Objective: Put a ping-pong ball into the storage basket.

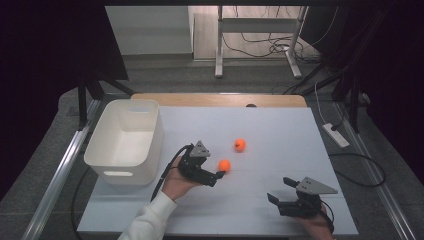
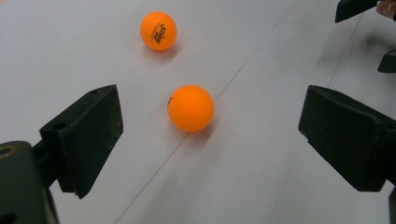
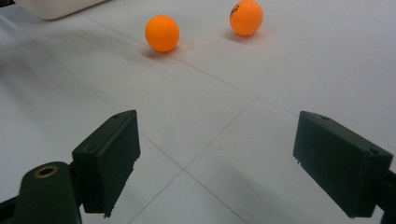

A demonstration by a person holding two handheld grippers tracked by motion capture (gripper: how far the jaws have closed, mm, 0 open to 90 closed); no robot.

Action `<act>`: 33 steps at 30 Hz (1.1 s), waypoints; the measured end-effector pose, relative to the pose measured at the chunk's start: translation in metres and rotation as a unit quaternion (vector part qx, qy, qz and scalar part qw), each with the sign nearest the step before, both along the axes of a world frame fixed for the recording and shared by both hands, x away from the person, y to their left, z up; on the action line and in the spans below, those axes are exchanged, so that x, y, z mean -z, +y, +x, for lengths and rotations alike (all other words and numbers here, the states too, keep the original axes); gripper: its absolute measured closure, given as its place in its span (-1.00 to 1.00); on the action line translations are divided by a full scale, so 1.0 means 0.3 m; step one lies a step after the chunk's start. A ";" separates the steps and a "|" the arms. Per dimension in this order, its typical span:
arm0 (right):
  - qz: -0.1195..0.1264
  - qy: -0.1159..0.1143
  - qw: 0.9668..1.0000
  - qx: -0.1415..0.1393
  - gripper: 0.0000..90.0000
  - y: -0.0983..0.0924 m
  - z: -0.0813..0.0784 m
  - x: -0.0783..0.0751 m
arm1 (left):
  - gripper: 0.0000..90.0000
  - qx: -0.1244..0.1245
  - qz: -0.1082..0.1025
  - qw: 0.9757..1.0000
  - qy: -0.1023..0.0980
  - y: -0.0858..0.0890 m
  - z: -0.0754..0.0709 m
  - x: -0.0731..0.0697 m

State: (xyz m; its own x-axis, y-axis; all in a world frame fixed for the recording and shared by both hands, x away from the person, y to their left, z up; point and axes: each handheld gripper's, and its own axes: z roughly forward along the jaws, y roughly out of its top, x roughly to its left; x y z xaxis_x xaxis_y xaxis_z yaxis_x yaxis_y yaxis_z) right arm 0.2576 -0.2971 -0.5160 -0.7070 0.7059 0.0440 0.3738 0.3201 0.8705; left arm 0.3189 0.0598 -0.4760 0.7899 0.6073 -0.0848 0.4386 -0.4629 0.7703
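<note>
Two orange balls lie on the white table [image 1: 280, 125]. The nearer ball [image 1: 224, 165] [image 2: 190, 108] sits just ahead of my left gripper [image 1: 217, 176] [image 2: 210, 122], whose jaws stand open on either side of it without touching. The farther ball [image 1: 240, 144] [image 2: 158, 31] rests alone beyond it. My right gripper [image 1: 280, 190] [image 3: 217, 135] hovers open and empty near the table's front right, with both balls [image 3: 162, 33] [image 3: 246, 17] well ahead of its jaws.
A white plastic bin [image 1: 125, 140] [image 3: 56, 7] stands at the table's left side, just left of my left hand. Floor cables and a power strip [image 1: 336, 135] lie beyond the table's right edge. A desk frame [image 1: 257, 30] stands at the back.
</note>
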 end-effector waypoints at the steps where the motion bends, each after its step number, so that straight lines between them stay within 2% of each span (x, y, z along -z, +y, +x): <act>1: 0.000 0.000 1.000 0.000 -0.68 0.000 0.000 0.000 | -0.84 -0.001 0.002 1.000 0.001 -0.004 0.004 0.002; 22: -0.004 -0.001 1.000 0.000 -0.68 0.000 0.001 0.001 | -0.84 0.001 0.029 0.999 0.017 -0.037 0.062 0.033; 33: -0.005 -0.002 1.000 0.001 -0.68 -0.001 0.001 0.001 | -0.84 0.005 0.044 0.999 0.030 -0.074 0.099 0.063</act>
